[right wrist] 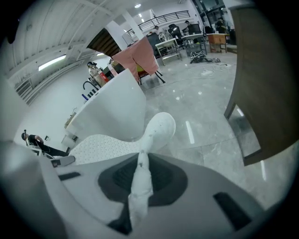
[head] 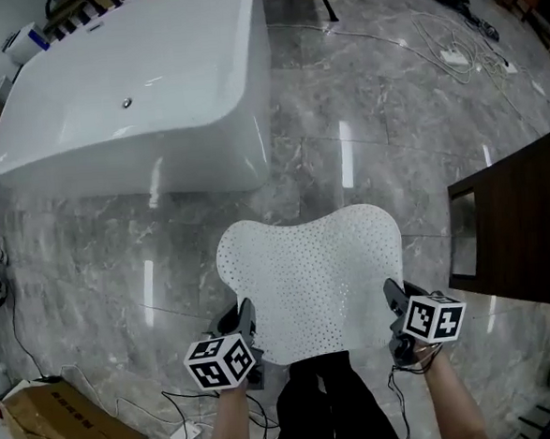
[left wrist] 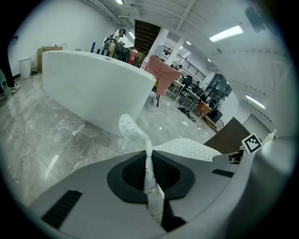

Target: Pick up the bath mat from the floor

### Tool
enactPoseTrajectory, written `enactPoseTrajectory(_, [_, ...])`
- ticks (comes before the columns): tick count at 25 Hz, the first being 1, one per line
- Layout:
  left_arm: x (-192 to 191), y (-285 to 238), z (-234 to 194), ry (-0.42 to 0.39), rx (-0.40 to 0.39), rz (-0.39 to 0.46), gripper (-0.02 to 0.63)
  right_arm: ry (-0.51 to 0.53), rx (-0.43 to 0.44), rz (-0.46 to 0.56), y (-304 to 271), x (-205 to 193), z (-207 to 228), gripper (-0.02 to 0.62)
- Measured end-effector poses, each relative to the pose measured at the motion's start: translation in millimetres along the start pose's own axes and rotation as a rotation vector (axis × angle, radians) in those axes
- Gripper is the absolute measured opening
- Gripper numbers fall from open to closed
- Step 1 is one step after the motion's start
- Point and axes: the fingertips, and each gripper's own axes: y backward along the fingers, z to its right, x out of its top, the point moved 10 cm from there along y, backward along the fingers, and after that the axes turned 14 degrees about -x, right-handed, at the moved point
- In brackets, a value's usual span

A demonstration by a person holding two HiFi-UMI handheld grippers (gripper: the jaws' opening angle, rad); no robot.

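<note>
A white perforated bath mat hangs in the air above the grey marble floor, held by its near edge at both corners. My left gripper is shut on the mat's near left corner, and the mat's edge runs pinched between its jaws. My right gripper is shut on the near right corner, with the mat's edge squeezed between its jaws. The mat's far end curls into two rounded lobes toward the bathtub.
A white bathtub stands ahead on the left. A dark wooden cabinet is at the right. Cables and a power strip lie far right. A cardboard box and wires sit at the near left by my legs.
</note>
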Motion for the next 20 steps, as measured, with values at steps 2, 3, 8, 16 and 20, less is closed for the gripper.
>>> enactPoseTrajectory(2, [18,43,24,0.030,0.008,0.015,0.020,0.015,0.012,0.000,48,9,-16,0.031])
enactPoseTrajectory(3, [27,61,36,0.039,0.010,0.027,0.021,0.027,0.016,0.007,70,15,-22,0.031])
enactPoseTrajectory(8, [71,133,90,0.031,0.007,0.128,0.021,0.086,0.054,0.073,150,45,-49,0.031])
enactPoseTrajectory(16, [115,198,150,-0.015,0.007,0.275,0.021,0.118,0.147,0.199,226,88,-75,0.031])
enactPoseTrajectory(20, [124,219,167,-0.047,0.016,0.322,0.021,0.133,0.198,0.256,248,99,-82,0.031])
